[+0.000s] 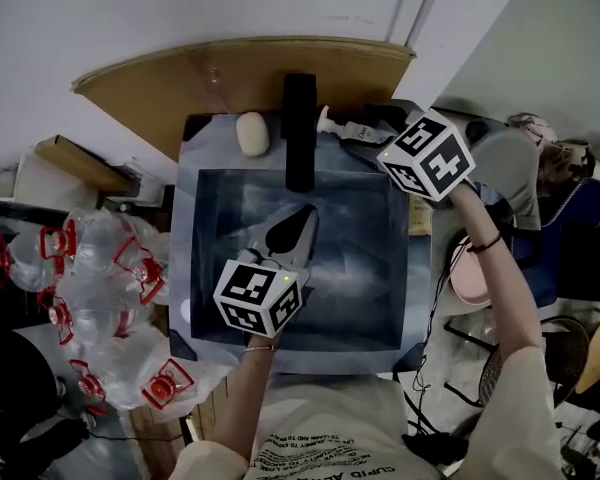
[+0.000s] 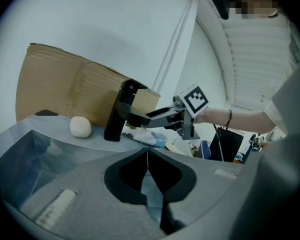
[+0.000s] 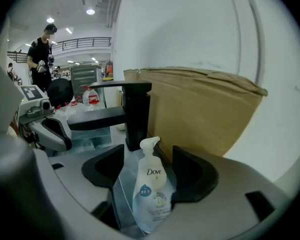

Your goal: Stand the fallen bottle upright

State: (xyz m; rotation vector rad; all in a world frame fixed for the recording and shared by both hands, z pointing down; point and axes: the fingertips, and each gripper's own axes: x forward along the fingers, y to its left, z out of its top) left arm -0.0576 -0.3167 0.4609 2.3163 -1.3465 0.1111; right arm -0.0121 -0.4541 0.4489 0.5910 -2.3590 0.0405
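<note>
A white Dove pump bottle (image 3: 152, 194) lies on its side on the back ledge of the sink, nozzle pointing away from my right gripper (image 3: 148, 156). That gripper is open, one jaw on either side of the bottle, with a thin gap at the left jaw. In the head view the bottle (image 1: 332, 123) shows just right of the faucet, under the right gripper (image 1: 352, 136). The left gripper view shows the bottle (image 2: 149, 138) flat on the ledge below the right gripper (image 2: 155, 120). My left gripper (image 1: 305, 215) hangs over the basin, shut (image 2: 148, 156) and holding nothing.
A black faucet (image 1: 299, 128) rises at the sink's back rim (image 1: 185, 268), close to the bottle. A white rounded lump (image 1: 252, 133) sits on the ledge left of it. Cardboard (image 1: 230, 73) leans behind. Clear bottles with red labels (image 1: 100, 288) are piled at the left.
</note>
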